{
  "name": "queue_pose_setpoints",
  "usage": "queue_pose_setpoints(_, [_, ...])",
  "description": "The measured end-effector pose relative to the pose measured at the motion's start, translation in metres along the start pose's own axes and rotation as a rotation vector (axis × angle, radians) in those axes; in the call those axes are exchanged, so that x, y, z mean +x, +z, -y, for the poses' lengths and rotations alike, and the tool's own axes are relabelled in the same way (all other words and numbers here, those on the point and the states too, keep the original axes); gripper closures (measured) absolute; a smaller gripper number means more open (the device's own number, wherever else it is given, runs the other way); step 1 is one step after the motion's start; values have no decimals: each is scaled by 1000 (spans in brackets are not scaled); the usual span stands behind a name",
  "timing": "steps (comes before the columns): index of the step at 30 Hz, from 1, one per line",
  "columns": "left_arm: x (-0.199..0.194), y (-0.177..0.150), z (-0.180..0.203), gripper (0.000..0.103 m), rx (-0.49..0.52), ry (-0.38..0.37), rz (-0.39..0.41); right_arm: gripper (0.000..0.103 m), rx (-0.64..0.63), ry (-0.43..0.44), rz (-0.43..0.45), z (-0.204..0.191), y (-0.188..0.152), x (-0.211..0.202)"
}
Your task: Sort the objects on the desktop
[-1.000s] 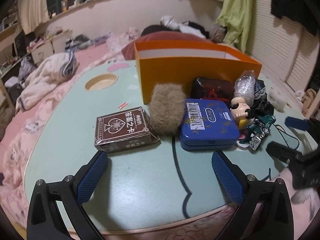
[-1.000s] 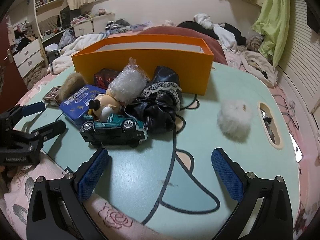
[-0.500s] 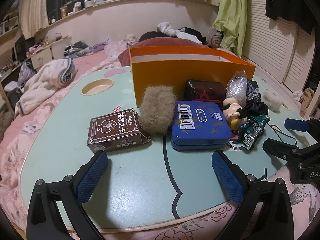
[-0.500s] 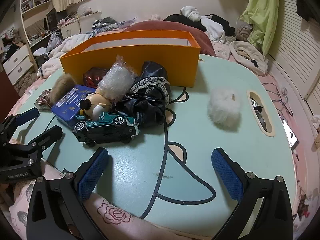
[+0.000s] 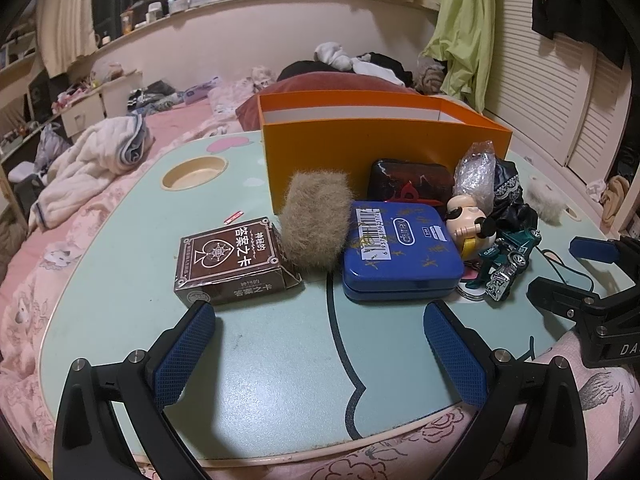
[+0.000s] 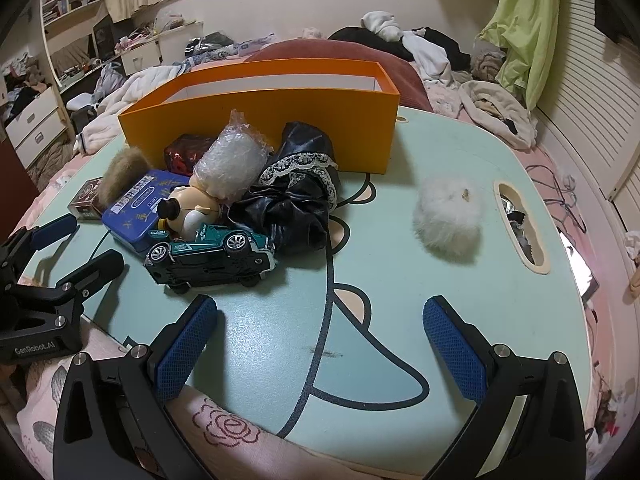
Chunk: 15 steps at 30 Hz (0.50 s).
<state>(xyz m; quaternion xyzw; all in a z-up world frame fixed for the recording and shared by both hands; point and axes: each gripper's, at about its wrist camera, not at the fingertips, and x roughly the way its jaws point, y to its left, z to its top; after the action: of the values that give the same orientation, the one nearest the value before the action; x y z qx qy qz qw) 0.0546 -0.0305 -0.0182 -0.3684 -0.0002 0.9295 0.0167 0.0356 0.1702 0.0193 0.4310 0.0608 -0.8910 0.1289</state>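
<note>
Bedroom clutter rings our table (image 5: 120,280); both grippers, left (image 5: 320,340) and right (image 6: 320,336), hover released. Nothing's sorted yet; next we'd likely grasp the car (image 6: 210,254), centre-left, for the box (image 6: 260,120).

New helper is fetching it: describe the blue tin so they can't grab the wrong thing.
Find the orange box on the mint table. In the pile before it, the blue tin lies flat between a tan fur puff and a toy car. Only it bears a white barcode sticker.
</note>
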Motion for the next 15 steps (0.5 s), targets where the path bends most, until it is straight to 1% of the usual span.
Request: queue_pose_setpoints(15, [0,0,0,0,0,0,-1,1,0,-1,0,0,-1,0])
